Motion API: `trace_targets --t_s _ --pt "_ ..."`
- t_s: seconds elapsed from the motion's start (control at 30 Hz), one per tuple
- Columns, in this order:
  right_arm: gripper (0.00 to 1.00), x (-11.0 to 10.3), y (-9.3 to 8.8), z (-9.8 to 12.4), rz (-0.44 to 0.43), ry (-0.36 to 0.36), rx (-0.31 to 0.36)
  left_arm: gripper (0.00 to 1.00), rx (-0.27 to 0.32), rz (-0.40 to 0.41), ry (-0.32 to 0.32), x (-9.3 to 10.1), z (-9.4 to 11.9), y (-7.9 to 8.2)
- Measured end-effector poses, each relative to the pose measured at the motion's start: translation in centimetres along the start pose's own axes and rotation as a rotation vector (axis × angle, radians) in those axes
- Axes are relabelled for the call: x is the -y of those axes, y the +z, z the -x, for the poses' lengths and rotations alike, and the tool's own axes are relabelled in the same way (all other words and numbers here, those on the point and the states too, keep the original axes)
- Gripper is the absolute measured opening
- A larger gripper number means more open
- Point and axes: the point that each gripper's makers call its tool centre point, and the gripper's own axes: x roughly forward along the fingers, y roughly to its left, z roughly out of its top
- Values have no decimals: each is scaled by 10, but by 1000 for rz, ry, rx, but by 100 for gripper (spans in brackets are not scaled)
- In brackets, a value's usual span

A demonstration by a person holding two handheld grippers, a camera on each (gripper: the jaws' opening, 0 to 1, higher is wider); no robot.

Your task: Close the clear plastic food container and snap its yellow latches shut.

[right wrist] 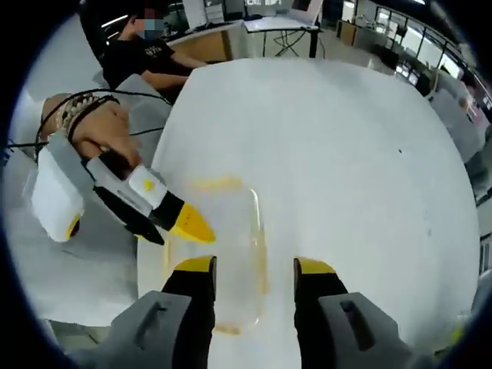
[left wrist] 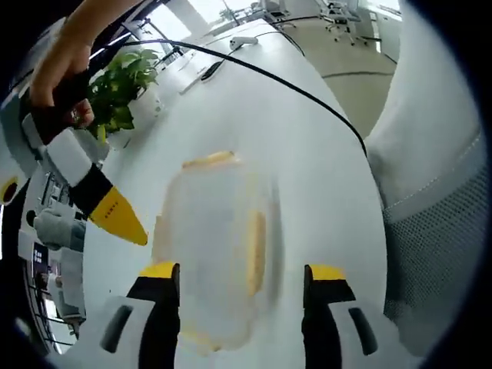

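Lying between both open tools (left wrist: 241, 278) (right wrist: 255, 270), container (left wrist: 215, 246) near table edge (right wrist: 157, 231).

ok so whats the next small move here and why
Probably lower both grippers onto the container and press its lid down. In the right gripper view the right gripper is open over it, and the left gripper points at its near edge. The yellow latches look blurred, so their state is unclear.

An open-plan office: long white tables (left wrist: 254, 115), office chairs (left wrist: 338, 15), potted plant (left wrist: 123, 84).
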Motion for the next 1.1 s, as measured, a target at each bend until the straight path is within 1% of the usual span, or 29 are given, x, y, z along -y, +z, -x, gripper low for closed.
trace_targets --t_s 0.03,0.07,0.1,0.13,0.17,0.2,0.23,0.27,0.33,0.37,0.43,0.47,0.5,0.53,0.6,0.67,0.7,0.77,0.8,0.83,0.93,0.97,1.03,1.1 --pt "39 -2 -5 3 11 -6 6 62 13 29 -2 -2 3 0" --pt "41 -3 -9 5 12 -6 8 65 40 74 -17 -3 5 3" --pt "45 -6 -15 6 17 -10 7 71 81 132 -44 -5 9 8" --pt "48 -7 -21 6 33 -15 -2 77 92 159 -59 -7 11 9" --pt "51 -9 -32 6 51 -16 -32 81 89 171 -54 -15 14 7" --pt "54 -11 -40 5 55 -13 -55 83 81 156 -43 -21 16 5" --pt "56 -12 -47 5 58 -12 -78 82 73 133 -29 -29 18 2" --pt "57 -15 -55 4 63 -17 -94 81 71 129 -29 -31 18 1" --pt "60 -18 -65 3 72 -20 -118 82 72 137 -41 -39 20 -2" --pt "61 -20 -68 3 73 -21 -124 82 82 163 -50 -43 19 -3" --pt "66 -26 -75 0 77 -14 -141 82 56 186 -67 -49 18 -11" --pt "67 -28 -81 -1 86 -12 -167 83 50 182 -65 -50 17 -13" --pt "66 -29 -84 -2 95 -15 -184 84 31 143 -51 -57 15 -20" --pt "65 -31 -85 -4 105 -16 -190 85 22 134 -63 -58 14 -24" --pt "65 -34 -84 -6 106 -14 -187 87 2 154 -101 -57 12 -30" --pt "67 -38 -81 -7 100 -8 -176 90 -19 174 -168 -49 9 -35" --pt "68 -40 -78 -9 101 -7 -169 93 -35 171 -182 -48 8 -38" --pt "69 -42 -74 -12 108 -17 -163 99 -57 122 -182 -50 1 -42" --pt "69 -42 -74 -14 112 -20 -167 99 -60 89 -194 -49 -1 -43" --pt "69 -43 -74 -16 117 -22 -174 99 -74 80 -221 -45 -2 -45" --pt "71 -46 -74 -19 115 -10 -175 98 -65 70 -251 -41 -6 -40" --pt "71 -46 -73 -20 117 -10 -174 96 -63 69 -269 -39 -8 -38" --pt "68 -48 -75 -23 124 -7 -182 93 -65 76 -283 -37 -13 -36" --pt "69 -49 -78 -27 122 -3 -190 89 -70 69 -288 -35 -17 -35"
